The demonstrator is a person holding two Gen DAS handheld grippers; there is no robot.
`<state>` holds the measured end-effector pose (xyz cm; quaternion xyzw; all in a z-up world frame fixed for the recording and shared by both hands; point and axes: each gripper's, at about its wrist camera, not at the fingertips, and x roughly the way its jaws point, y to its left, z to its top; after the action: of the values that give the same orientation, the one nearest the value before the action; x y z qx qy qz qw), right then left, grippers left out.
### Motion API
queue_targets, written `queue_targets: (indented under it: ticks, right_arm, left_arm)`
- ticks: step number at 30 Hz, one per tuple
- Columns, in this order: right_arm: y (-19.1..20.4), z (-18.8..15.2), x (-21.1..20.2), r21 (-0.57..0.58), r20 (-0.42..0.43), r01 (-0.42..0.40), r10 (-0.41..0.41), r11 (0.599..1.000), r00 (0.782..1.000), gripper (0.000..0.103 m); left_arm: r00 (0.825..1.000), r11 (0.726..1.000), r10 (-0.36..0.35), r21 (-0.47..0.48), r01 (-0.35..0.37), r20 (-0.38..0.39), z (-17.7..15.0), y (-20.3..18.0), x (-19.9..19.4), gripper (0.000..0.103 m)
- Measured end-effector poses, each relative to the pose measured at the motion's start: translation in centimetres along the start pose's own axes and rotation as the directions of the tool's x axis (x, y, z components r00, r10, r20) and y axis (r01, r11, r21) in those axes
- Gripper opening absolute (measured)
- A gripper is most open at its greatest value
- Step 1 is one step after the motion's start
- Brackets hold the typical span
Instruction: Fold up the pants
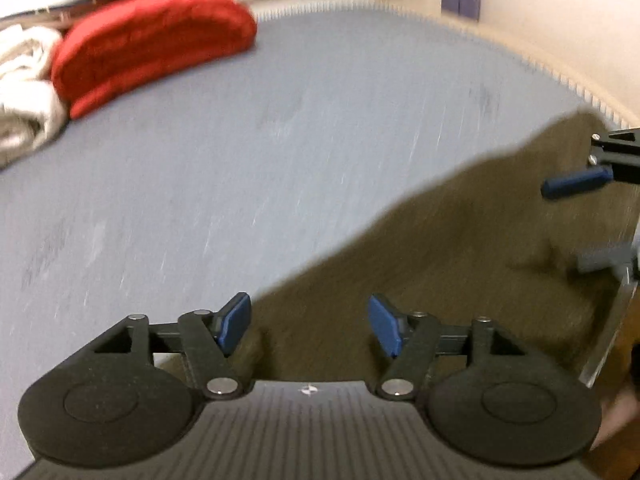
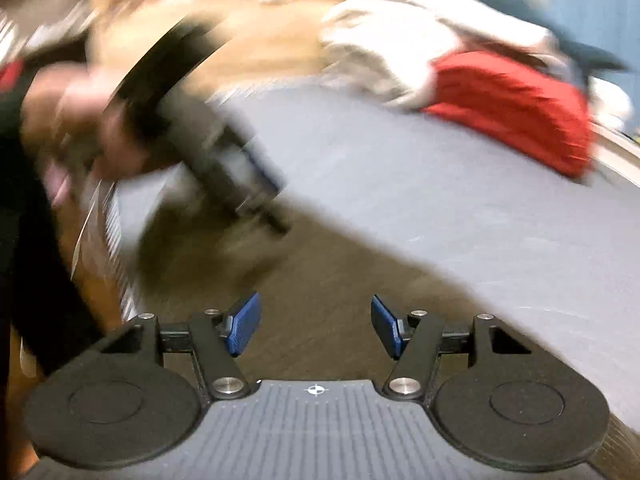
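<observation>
Surface: a grey-blue worktop [image 1: 248,152] with a ridged edge fills most of both views.
Pants: olive-brown pants [image 1: 460,248] lie spread flat on the worktop, running from about 6 o'clock out toward 3 o'clock in the left wrist view; in the right wrist view the pants [image 2: 312,280] stretch from 6 o'clock toward 9 o'clock.
Left tool: the left tool [image 1: 310,324] has its blue pads spread wide apart, over the near edge of the pants, pinching nothing.
Right tool: the right tool [image 2: 316,324] is also spread wide, above the cloth, holding nothing; its blue tip shows at 3 o'clock in the left view.
Other cloth: a folded red textile [image 1: 152,40] sits at 11 o'clock, touching a rumpled cream cloth [image 1: 24,92] at 10 o'clock.
Clarity: both views are motion-blurred; the left tool appears smeared at 10 o'clock in the right view.
</observation>
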<state>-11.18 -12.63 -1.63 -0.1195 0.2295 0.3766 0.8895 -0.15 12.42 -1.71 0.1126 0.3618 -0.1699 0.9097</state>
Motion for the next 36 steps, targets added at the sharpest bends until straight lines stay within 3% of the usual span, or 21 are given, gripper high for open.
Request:
queue_targets:
  ticks: [2,5,7,10,12,13,15,16,17,19,20,21,24,26,29,31,33,36]
  right_arm:
    - [-3.4,0.5,-2.9,0.142,0.055,0.096,-0.104,0.985,0.993,0.062]
    - [-8.7,0.3,-7.1,0.313,0.059,0.245,-0.276,0.918,0.959,0.064]
    - [-11.7,-0.6,-10.3,0.357,0.047,0.375,-0.417,0.856,0.908,0.064]
    - [-16.5,-3.6,-16.4,0.463,0.050,0.535,-0.623,0.707,0.780,0.063]
    - [-19.8,-7.0,-21.3,0.566,0.021,0.618,-0.759,0.546,0.651,0.062]
    - [-21.4,-9.3,-23.2,0.636,-0.010,0.621,-0.801,0.457,0.599,0.063]
    - [-24.2,-14.1,-27.6,0.768,-0.092,0.579,-0.848,0.273,0.522,0.063]
    - [-25.2,-16.8,-30.0,0.825,-0.157,0.545,-0.866,0.150,0.475,0.062]
    - [-25.9,-19.2,-32.0,0.859,-0.196,0.507,-0.877,0.062,0.439,0.062]
    - [-26.7,-23.3,-34.6,0.891,-0.251,0.451,-0.881,-0.049,0.401,0.062]
    - [-27.3,-25.3,-35.3,0.897,-0.283,0.434,-0.870,-0.091,0.404,0.062]
    - [-27.9,-27.0,-35.5,0.902,-0.312,0.414,-0.849,-0.123,0.426,0.062]
    - [-30.3,-31.5,-34.2,0.933,-0.345,0.295,-0.751,-0.207,0.563,0.062]
    - [-30.9,-31.8,-32.5,0.934,-0.346,0.295,-0.718,-0.202,0.604,0.062]
    - [-31.6,-30.9,-30.8,0.943,-0.306,0.303,-0.707,-0.135,0.638,0.062]
    - [-32.1,-30.7,-29.8,0.940,-0.311,0.316,-0.692,-0.125,0.652,0.062]
    - [-32.9,-30.8,-29.1,0.933,-0.338,0.329,-0.681,-0.149,0.650,0.061]
    - [-33.4,-30.2,-28.1,0.924,-0.348,0.356,-0.700,-0.142,0.624,0.061]
  left_arm:
    - [0.998,1.000,-0.011,-0.025,0.013,0.066,1.6,-1.7,-0.1,0.079]
    - [0.988,1.000,-0.001,-0.030,0.005,0.152,3.3,-4.4,-0.2,0.085]
    - [0.983,1.000,-0.019,0.008,0.018,0.183,4.4,-6.9,0.0,0.085]
    - [0.981,0.999,-0.020,0.029,0.015,0.191,5.9,-10.2,0.7,0.085]
    - [0.982,0.998,-0.054,0.026,0.050,0.179,6.1,-12.1,1.7,0.085]
    - [0.983,0.997,-0.070,0.030,0.066,0.167,6.3,-12.3,2.2,0.085]
    - [0.986,0.994,-0.094,0.072,0.084,0.139,6.2,-14.1,3.4,0.088]
    - [0.987,0.991,-0.098,0.098,0.086,0.129,6.1,-14.7,4.0,0.088]
    - [0.988,0.990,-0.093,0.122,0.078,0.122,5.8,-15.2,4.2,0.088]
    - [0.991,0.987,-0.076,0.152,0.059,0.108,5.7,-16.1,5.5,0.088]
    - [0.992,0.986,-0.075,0.155,0.059,0.100,5.7,-16.3,5.9,0.088]
    - [0.993,0.987,-0.075,0.151,0.060,0.094,5.6,-15.8,6.1,0.088]
    - [0.994,0.992,-0.060,0.119,0.049,0.087,6.0,-15.7,6.9,0.088]
    - [0.995,0.993,-0.055,0.107,0.046,0.083,6.3,-15.7,7.1,0.088]
    - [0.996,0.994,-0.041,0.104,0.032,0.079,6.5,-15.4,6.9,0.088]
    - [0.996,0.994,-0.035,0.109,0.027,0.076,6.5,-15.6,6.8,0.088]
    - [0.997,0.993,-0.031,0.118,0.022,0.075,6.5,-15.8,7.0,0.088]
    - [0.997,0.992,-0.024,0.129,0.014,0.079,6.4,-15.8,7.0,0.088]
